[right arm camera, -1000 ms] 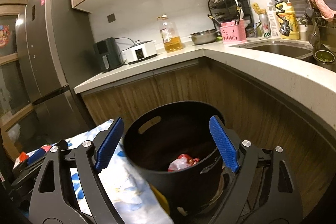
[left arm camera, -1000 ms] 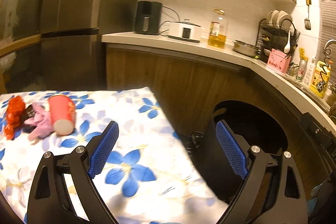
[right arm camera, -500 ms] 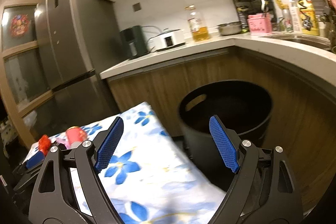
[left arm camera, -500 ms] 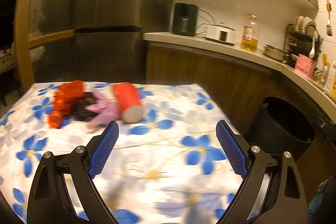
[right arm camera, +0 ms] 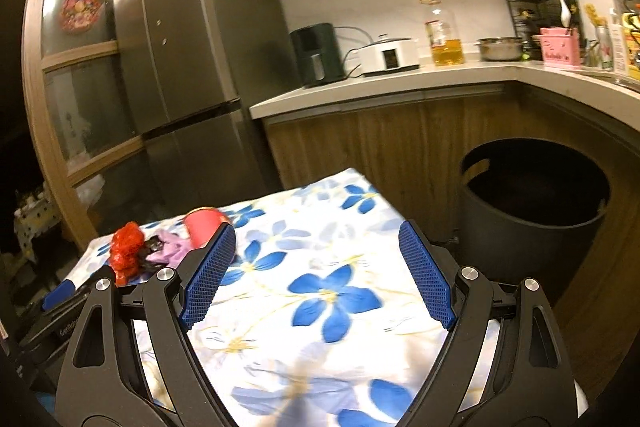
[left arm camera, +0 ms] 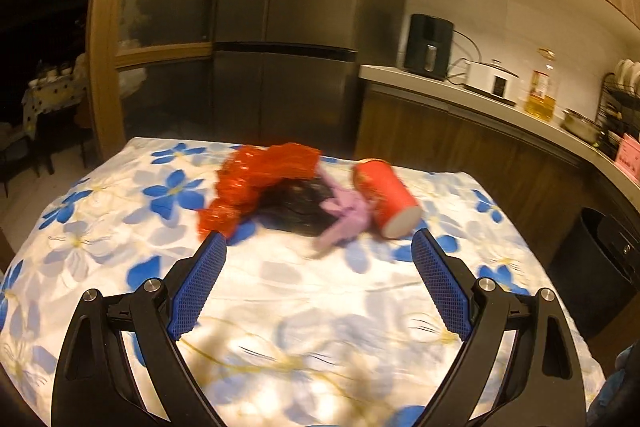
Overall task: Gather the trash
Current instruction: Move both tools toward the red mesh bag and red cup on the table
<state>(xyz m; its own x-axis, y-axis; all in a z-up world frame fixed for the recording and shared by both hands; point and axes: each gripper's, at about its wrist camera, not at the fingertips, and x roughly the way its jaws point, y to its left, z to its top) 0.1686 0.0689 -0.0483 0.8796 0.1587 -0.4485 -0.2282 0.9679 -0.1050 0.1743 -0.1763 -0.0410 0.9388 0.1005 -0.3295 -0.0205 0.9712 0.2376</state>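
Trash lies in a small heap on the far part of the table [left arm camera: 280,307], as the left wrist view shows: a red crinkled wrapper [left arm camera: 260,187] on the left, a dark crumpled piece [left arm camera: 296,205] in the middle, a pale purple piece [left arm camera: 348,219] partly on top of it, and a red cup [left arm camera: 386,201] lying on its side at the right, its open mouth toward the near right. The pieces touch one another. The left gripper [left arm camera: 316,301] is above the flowered cloth with its jaws spread wide and nothing between them; the heap is just beyond the tips, more or less centred between them. The picture is a little blurred. In the right wrist view the right gripper [right arm camera: 312,275] is also spread wide and empty, over the near right part of the table. From here the heap sits far to the left, partly hidden behind the left finger, and the black bin [right arm camera: 532,211] stands on the floor at the right, beside the table and under the counter [right arm camera: 400,83]. What lies inside the bin I cannot tell, it is too dark. I judge the step in hand to be the approach to the next piece of trash. The next move probably calls for the left gripper to go forward and down, close on one piece such as the cup, then carry it right to the bin.
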